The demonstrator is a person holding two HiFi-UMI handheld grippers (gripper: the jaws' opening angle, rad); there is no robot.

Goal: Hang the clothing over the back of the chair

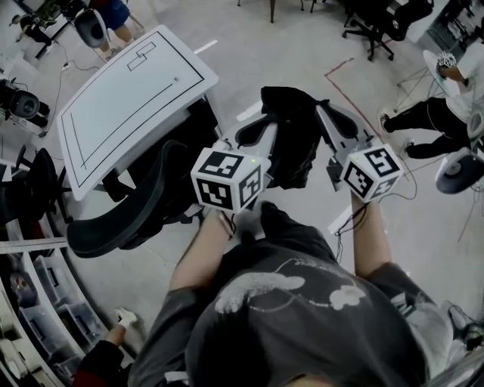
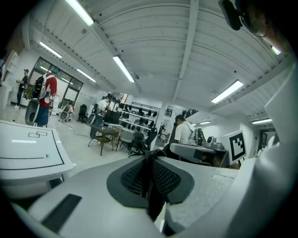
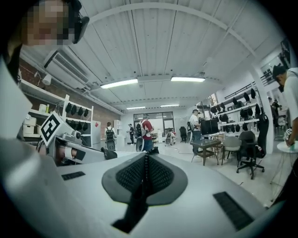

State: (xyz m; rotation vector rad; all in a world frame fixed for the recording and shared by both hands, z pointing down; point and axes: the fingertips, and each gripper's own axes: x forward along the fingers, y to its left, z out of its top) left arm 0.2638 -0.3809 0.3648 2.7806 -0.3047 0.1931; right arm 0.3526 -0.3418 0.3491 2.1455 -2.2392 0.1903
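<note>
A black piece of clothing (image 1: pixel 293 137) hangs bunched in the air between my two grippers. In the head view my left gripper (image 1: pixel 266 122) holds its left side, and my right gripper (image 1: pixel 324 113) holds its right side. Dark fabric (image 2: pixel 151 179) is pinched between the left gripper's shut jaws in the left gripper view. A thin fold of cloth (image 3: pixel 143 179) sits between the shut jaws in the right gripper view. The black office chair (image 1: pixel 140 215) stands below and left of the grippers, with its curved back toward me. The clothing is apart from it.
A white table (image 1: pixel 128 98) with black outlines stands just beyond the chair at the left. Shelving (image 1: pixel 38 302) runs along the bottom left. A person (image 1: pixel 439 113) stands at the right, and other office chairs (image 1: pixel 378 23) are at the far top right.
</note>
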